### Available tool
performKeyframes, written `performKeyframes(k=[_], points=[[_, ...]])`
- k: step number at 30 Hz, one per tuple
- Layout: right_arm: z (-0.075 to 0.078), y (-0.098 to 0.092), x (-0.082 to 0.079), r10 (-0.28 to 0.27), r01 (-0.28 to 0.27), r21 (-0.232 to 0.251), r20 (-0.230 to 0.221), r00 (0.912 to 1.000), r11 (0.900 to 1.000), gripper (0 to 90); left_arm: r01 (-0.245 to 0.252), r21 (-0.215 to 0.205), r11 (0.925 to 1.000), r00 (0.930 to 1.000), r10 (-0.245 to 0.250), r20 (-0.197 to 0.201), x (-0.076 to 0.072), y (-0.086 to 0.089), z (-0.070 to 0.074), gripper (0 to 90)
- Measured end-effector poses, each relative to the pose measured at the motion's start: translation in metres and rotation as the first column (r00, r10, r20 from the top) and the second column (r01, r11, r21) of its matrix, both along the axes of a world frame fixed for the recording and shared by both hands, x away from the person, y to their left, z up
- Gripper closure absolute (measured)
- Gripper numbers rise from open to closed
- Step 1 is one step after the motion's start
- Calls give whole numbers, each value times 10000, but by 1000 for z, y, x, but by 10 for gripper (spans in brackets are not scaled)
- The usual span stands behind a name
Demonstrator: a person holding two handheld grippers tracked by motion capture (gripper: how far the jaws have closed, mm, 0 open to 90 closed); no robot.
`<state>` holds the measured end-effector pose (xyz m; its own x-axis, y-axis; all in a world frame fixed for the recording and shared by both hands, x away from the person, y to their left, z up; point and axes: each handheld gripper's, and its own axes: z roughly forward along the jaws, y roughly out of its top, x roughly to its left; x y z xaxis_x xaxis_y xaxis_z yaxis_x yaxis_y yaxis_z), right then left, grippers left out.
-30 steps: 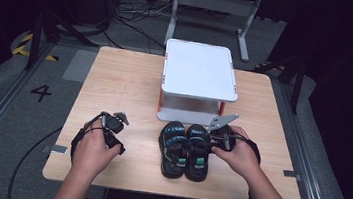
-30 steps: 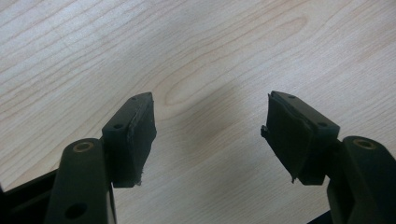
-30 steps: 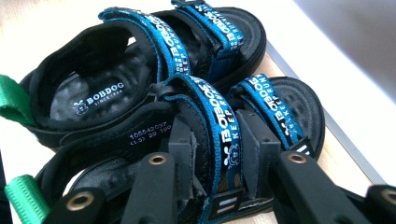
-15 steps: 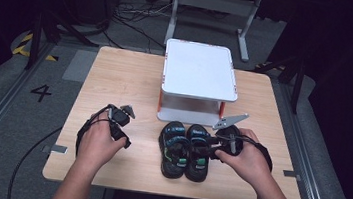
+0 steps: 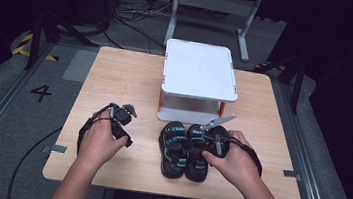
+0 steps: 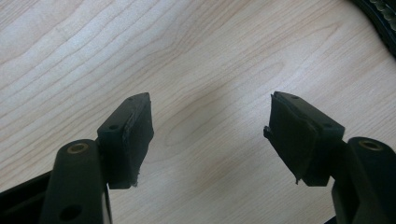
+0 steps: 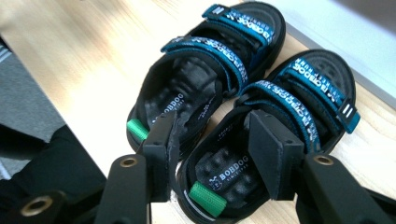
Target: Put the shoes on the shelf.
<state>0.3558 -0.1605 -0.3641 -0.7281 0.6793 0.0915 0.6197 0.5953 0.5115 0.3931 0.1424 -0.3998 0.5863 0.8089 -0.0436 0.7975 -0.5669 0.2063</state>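
Left hand-held gripper [image 5: 121,115]: jaws spread wide, nothing between them. It hangs over bare table [image 5: 117,72], left of the sandals and apart from them; in the left gripper view [image 6: 210,135] there is just wood grain between the pads, with a sandal edge at the top right corner. Fine as is; keep it clear of the lift path.

Sandals [image 5: 186,148]: a black pair with blue straps, side by side and touching, on the table just in front of the white two-tier rack [image 5: 198,77], toes toward the rack.

Right hand-held gripper [image 5: 210,138]: over the heel end of the pair, jaws partly spread and just been closing a bit. In the right gripper view [image 7: 212,140] the inner walls of both heels lie between the pads; whether the pads press on them I can't tell.

Step looks like grabbing both sandals in one pinch. Advice:
- Seat the pads deeper on the two inner walls before squeezing.
- Stay off the green heel tabs [image 7: 207,198]; they'd likely slip.
- Lift level, since a heel-only grip will let the toes droop.
- The rack's lower shelf looks tight, so go in low and straight.
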Motion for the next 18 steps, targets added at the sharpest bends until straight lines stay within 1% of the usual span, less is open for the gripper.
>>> performKeyframes(k=[1,2,3,4,5,6,7,9,10,11,14,15,16,17,18], points=[[0,0,0,0,0,0,0,10000,10000,549,28,24,10000,10000,-28,35,-1,0,0,316],[-1,1,0,-85,85,-20,-25,10000,10000,554,-1,-60,10000,10000,1,0,-2,1,0,317],[-3,2,0,-159,159,-15,-81,9998,9999,554,49,-45,10000,10000,-49,-38,-3,2,0,318],[-4,3,1,-189,189,3,-138,9997,9998,555,-77,-60,10000,10000,77,-22,-4,2,-1,318],[-6,6,1,-237,236,-51,-204,9995,9997,561,-30,7,10000,10000,30,-53,-5,3,-1,317],[-8,7,1,-260,258,-107,-221,9994,9996,564,-65,-17,10000,10000,65,-40,-6,4,-2,317],[-10,10,1,-273,269,-245,-154,9995,9993,567,-81,-35,10000,10000,81,-52,-7,4,-2,317],[-12,11,1,-379,374,-338,-145,9992,9987,570,-56,7,10000,10000,56,-59,-8,4,-2,317],[-15,14,2,-506,498,-359,-222,9985,9981,571,-65,-8,10000,10000,65,-60,-9,4,-3,317],[-21,17,5,-760,746,-283,-504,9958,9968,572,-67,39,10000,10000,67,-39,-10,4,-3,317],[-25,19,8,-843,836,-156,-563,9948,9964,568,-83,-3,10000,9999,83,-84,-12,6,-4,318],[-25,20,8,-853,845,-156,-558,9948,9963,562,-84,68,9999,10000,84,-8,-12,6,-4,318],[-26,23,7,-920,917,-80,-553,9942,9958,539,-95,43,9999,9999,96,-55,-13,7,-4,319],[-27,25,5,-996,997,-9,-654,9929,9950,511,-140,35,9999,9999,140,-73,-13,7,-4,319],[-29,25,2,-1245,1217,-347,-943,9877,9920,516,-88,94,9999,10000,88,-21,-13,8,-4,320]])
